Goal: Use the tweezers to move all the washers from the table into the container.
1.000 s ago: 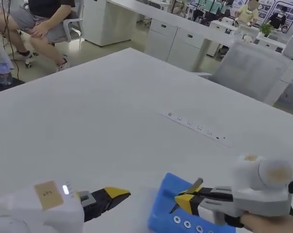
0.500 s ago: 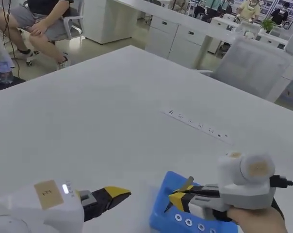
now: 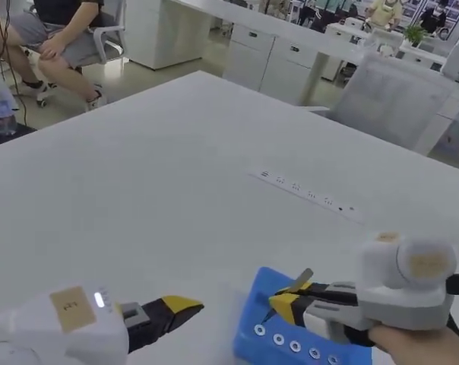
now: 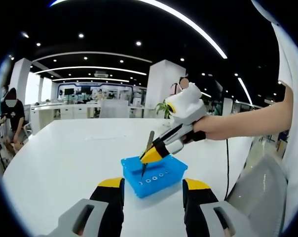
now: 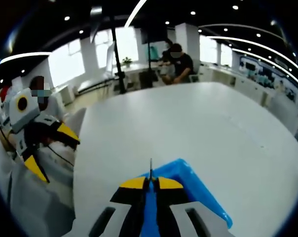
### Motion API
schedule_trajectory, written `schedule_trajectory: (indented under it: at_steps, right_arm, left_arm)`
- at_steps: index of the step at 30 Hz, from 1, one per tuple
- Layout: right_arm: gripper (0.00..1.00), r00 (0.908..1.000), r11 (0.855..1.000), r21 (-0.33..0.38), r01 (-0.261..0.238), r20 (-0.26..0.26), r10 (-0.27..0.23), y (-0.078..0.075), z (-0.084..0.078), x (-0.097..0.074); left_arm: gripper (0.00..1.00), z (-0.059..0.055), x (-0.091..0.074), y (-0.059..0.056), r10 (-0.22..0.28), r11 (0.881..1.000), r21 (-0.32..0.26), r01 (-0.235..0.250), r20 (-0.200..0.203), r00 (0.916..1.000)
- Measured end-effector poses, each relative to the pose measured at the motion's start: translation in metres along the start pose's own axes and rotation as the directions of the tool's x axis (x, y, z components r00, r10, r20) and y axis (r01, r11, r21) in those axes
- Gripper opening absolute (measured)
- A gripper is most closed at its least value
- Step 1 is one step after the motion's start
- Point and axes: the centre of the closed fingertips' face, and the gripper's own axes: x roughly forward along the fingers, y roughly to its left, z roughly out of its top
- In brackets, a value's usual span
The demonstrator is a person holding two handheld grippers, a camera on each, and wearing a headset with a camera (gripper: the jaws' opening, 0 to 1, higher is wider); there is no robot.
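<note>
Washers (image 3: pixel 277 338): a row of at least four lies along the near edge of the blue container (image 3: pixel 254 304), all resting on its blue surface. Every washer I can make out is on the blue, none on the white.

Container: sits on the near right part of the table (image 3: pixel 176 190).

Tweezers (image 4: pixel 149 143): tips point down at the container just behind the washer row. Too small to tell whether they hold a washer.

Right gripper (image 3: pixel 284 306): over the container's far edge, jaws pinched narrow on the tweezers.

Left gripper (image 3: pixel 182 309): near left of the container and apart from it, jaws wide, holding nothing.

Table: plain white, with a socket strip (image 3: pixel 309 198) farther back.

Judgement: transfer looks late or finished. What is left is a check of the table out of frame for stray washers.
</note>
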Motion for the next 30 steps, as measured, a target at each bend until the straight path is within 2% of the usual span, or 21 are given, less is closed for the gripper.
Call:
schedule_trajectory:
  at_steps: [5,8,12,14,15,19,22,25,28,29,30]
  right_arm:
    - [0.03,0.9989,0.999,0.031,-0.01,0.045,0.009,0.015,-0.004,-0.026]
    - [0.03,0.9988,0.999,0.034,-0.021,0.045,0.02,0.026,-0.012,-0.035]
    - [0.03,0.9995,1.0,0.003,-0.027,0.018,0.027,0.04,-0.028,-0.046]
    - [0.03,0.9997,1.0,-0.019,-0.023,0.001,0.023,0.044,-0.037,-0.049]
    - [0.03,0.9994,0.999,-0.037,-0.034,-0.011,0.034,0.047,-0.041,-0.05]
    - [0.03,0.9958,0.987,-0.143,-0.072,-0.067,0.063,0.063,-0.056,-0.054]
    - [0.03,0.9904,0.972,-0.208,-0.111,-0.104,0.091,0.073,-0.065,-0.055]
    - [0.03,0.9834,0.95,-0.271,-0.157,-0.131,0.125,0.085,-0.07,-0.055]
    - [0.03,0.9784,0.936,-0.294,-0.192,-0.132,0.159,0.097,-0.07,-0.054]
    - [0.03,0.9752,0.929,-0.306,-0.21,-0.135,0.176,0.103,-0.071,-0.054]
    - [0.03,0.9749,0.927,-0.309,-0.212,-0.133,0.179,0.105,-0.07,-0.053]
  left_arm:
    - [0.46,-0.004,0.002,-0.004,-0.019,1.0,0.004,0.019,-0.022,0.9996]
    - [0.46,-0.008,0.004,-0.01,-0.05,0.999,0.003,0.05,-0.045,0.9978]
    - [0.47,-0.011,0.007,-0.021,-0.109,0.994,-0.013,0.108,-0.063,0.9921]
    - [0.46,-0.017,0.007,-0.027,-0.15,0.989,-0.004,0.15,-0.1,0.9837]
    - [0.45,-0.017,0.007,-0.03,-0.164,0.986,-0.009,0.164,-0.106,0.9807]
    - [0.38,-0.011,0.007,-0.042,-0.237,0.971,-0.066,0.232,-0.095,0.9668]
    - [0.35,-0.005,0.007,-0.044,-0.264,0.963,-0.081,0.257,-0.081,0.9612]
    - [0.32,0.001,0.007,-0.047,-0.296,0.953,-0.095,0.289,-0.072,0.9526]
    - [0.28,0.013,0.011,-0.058,-0.359,0.932,-0.08,0.354,-0.055,0.9317]
    - [0.27,0.015,0.013,-0.062,-0.384,0.923,-0.033,0.383,-0.07,0.9205]
    - [0.26,0.016,0.015,-0.065,-0.396,0.917,0.007,0.398,-0.083,0.9143]
